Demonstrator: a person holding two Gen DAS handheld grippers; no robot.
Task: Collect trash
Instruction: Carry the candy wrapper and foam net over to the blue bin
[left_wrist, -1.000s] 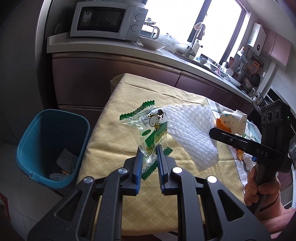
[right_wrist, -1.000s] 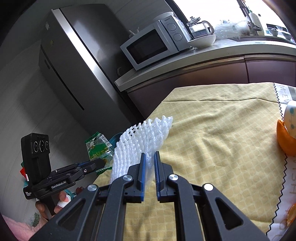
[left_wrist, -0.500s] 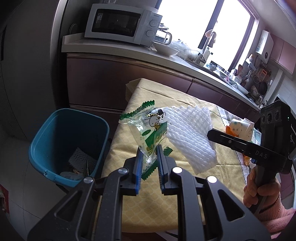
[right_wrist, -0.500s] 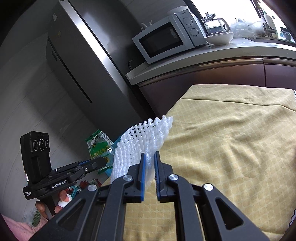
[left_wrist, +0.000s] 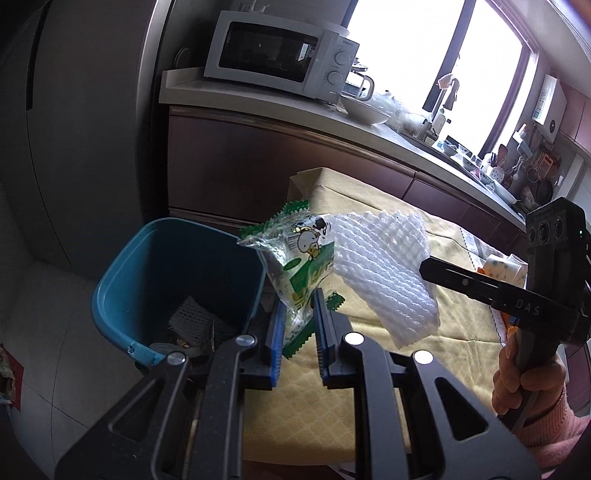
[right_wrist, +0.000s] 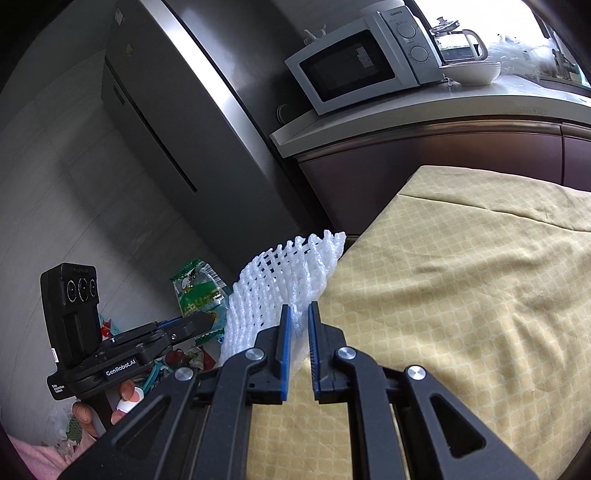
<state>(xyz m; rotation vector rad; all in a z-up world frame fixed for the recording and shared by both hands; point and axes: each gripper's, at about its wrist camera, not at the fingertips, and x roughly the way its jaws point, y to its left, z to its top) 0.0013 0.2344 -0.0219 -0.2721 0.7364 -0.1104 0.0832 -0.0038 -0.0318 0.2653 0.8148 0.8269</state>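
My left gripper (left_wrist: 299, 306) is shut on a clear and green snack wrapper (left_wrist: 301, 254) with a cartoon dog on it, held up beside the rim of the blue trash bin (left_wrist: 122, 280). The bin holds a piece of foam net and other scraps. My right gripper (right_wrist: 298, 314) is shut on a sheet of white foam net (right_wrist: 280, 280), which hangs over the table's left edge. In the left wrist view that foam net (left_wrist: 388, 266) sits just right of the wrapper, with the right gripper's finger (left_wrist: 480, 286) behind it. The wrapper (right_wrist: 199, 291) shows in the right wrist view too.
The table wears a yellow patterned cloth (right_wrist: 461, 295). A paper cup (left_wrist: 506, 267) and something orange lie at its far right. Behind stand a dark counter with a microwave (left_wrist: 280, 59), a kettle, a bowl, and a steel fridge (right_wrist: 166, 110) on the left.
Both grippers have carried their trash leftward off the table toward the blue bin, which now sits closer under the wrapper. Both grips are unchanged.
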